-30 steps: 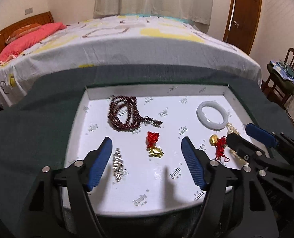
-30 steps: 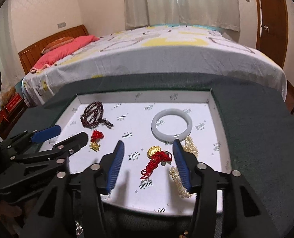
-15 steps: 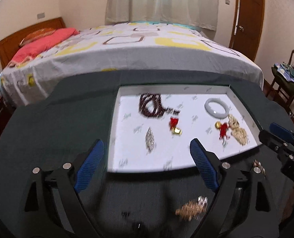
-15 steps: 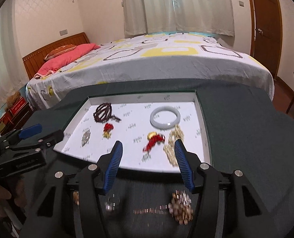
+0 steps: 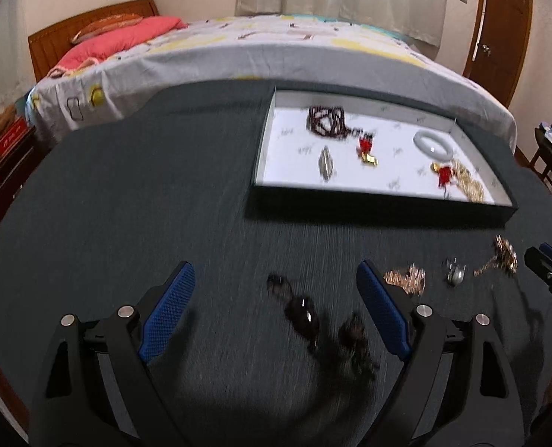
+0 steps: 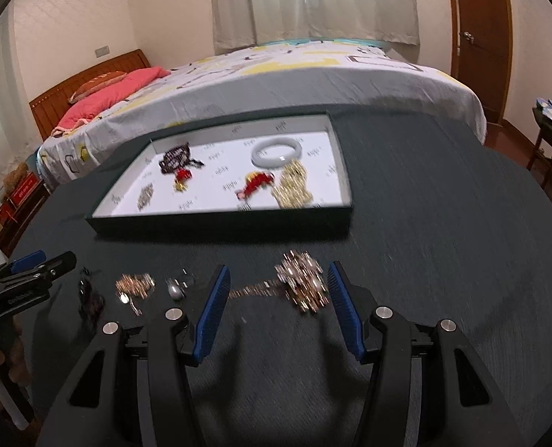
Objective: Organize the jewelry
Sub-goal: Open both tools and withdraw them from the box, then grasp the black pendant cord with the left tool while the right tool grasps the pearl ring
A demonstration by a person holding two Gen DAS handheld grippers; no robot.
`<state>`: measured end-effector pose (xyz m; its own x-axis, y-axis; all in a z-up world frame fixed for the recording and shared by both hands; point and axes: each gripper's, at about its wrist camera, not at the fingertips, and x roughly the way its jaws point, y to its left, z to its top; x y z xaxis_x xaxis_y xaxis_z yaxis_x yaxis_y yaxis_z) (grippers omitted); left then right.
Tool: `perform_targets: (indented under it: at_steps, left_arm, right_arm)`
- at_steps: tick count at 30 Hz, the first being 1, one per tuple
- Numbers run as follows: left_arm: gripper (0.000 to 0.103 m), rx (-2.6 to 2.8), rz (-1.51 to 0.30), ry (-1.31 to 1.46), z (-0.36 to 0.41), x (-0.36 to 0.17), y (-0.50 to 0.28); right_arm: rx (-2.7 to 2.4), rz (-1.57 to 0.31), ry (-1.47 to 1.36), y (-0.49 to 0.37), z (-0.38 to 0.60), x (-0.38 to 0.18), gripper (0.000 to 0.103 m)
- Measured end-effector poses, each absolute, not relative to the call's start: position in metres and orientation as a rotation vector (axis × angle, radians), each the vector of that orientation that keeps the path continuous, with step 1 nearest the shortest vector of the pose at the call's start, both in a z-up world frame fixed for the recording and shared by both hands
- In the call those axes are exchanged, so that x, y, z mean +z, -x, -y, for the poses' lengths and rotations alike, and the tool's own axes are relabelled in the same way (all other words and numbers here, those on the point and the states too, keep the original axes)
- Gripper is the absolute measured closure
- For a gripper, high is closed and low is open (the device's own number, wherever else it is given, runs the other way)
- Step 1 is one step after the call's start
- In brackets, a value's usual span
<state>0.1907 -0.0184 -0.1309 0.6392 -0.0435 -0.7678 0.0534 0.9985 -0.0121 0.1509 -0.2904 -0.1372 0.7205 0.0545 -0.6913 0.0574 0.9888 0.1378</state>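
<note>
The left gripper (image 5: 276,309) is hanging wide open over the dark counter (image 5: 127,205), holding nothing. A dark bead string (image 5: 313,324) is lying between its blue pads (image 5: 168,313), toward 5 o'clock. The right gripper (image 6: 276,305) is sitting half open and empty, with a sparkly gold piece (image 6: 305,283) lying between its pads.

The box (image 6: 220,223) is sitting at 12 o'clock in both views, well away from the loose pieces. It is holding a smooth white bangle (image 6: 276,151), brown beads (image 6: 175,158), two red knots with gold charms and a pale gold chain.

To do this well, each gripper should be going down straight over its piece and pinching the thick middle. The chains are thin, bumpy and floppy, so they could be slipping out or dangling. The counter looks soft and cloth-like, so the pads can be pressing in a little.
</note>
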Motion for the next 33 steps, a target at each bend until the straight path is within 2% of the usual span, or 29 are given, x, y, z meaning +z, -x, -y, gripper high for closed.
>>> perform_targets:
  at_steps: [2, 6, 15, 17, 18, 19, 33]
  left_arm:
    - [0.018, -0.057, -0.892, -0.013, 0.019, -0.137, -0.187]
    - [0.027, -0.061, -0.912, -0.02, 0.02, -0.145, -0.184]
    - [0.059, -0.096, -0.969, -0.008, 0.018, -0.16, -0.187]
    - [0.069, -0.1, -0.958, -0.031, 0.018, -0.16, -0.187]
    - [0.08, -0.107, -0.954, -0.037, 0.018, -0.16, -0.187]
    - [0.086, -0.119, -0.954, -0.032, 0.016, -0.159, -0.188]
    - [0.088, -0.122, -0.954, -0.115, -0.002, -0.153, -0.194]
  right_arm:
    - [-0.014, -0.775, -0.157, -0.147, 0.294, -0.141, 0.049]
    - [-0.027, -0.784, -0.165, -0.142, 0.299, -0.144, 0.049]
    - [-0.017, -0.79, -0.161, -0.142, 0.296, -0.147, 0.049]
    - [-0.015, -0.791, -0.16, -0.142, 0.295, -0.148, 0.049]
    - [-0.013, -0.791, -0.161, -0.142, 0.294, -0.148, 0.049]
    - [-0.01, -0.792, -0.162, -0.142, 0.294, -0.148, 0.049]
    - [0.091, -0.795, -0.118, -0.156, 0.244, -0.147, 0.049]
